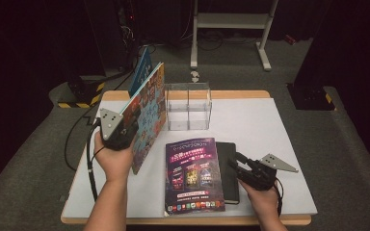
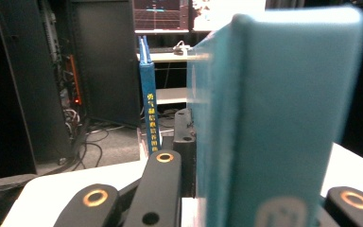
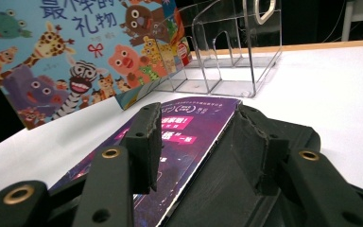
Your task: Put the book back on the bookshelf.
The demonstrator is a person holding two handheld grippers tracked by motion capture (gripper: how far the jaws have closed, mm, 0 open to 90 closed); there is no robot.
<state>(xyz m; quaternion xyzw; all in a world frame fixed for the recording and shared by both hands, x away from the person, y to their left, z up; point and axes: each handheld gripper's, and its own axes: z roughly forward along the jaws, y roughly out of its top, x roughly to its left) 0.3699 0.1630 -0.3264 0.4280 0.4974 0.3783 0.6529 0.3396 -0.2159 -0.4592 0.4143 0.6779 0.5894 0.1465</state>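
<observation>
The colourful animal-covered picture book [image 1: 147,113] is clamped upright at the table's left by the left gripper [image 1: 118,129], seemingly for slotting into the clear acrylic rack [image 1: 189,106], while the right gripper [image 1: 244,169] rests half-open over the black notebook [image 1: 229,171].

Each black gripper [image 1: 120,126] bears a grey three-cornered plate, brass-ringed screws and a black cable.
</observation>
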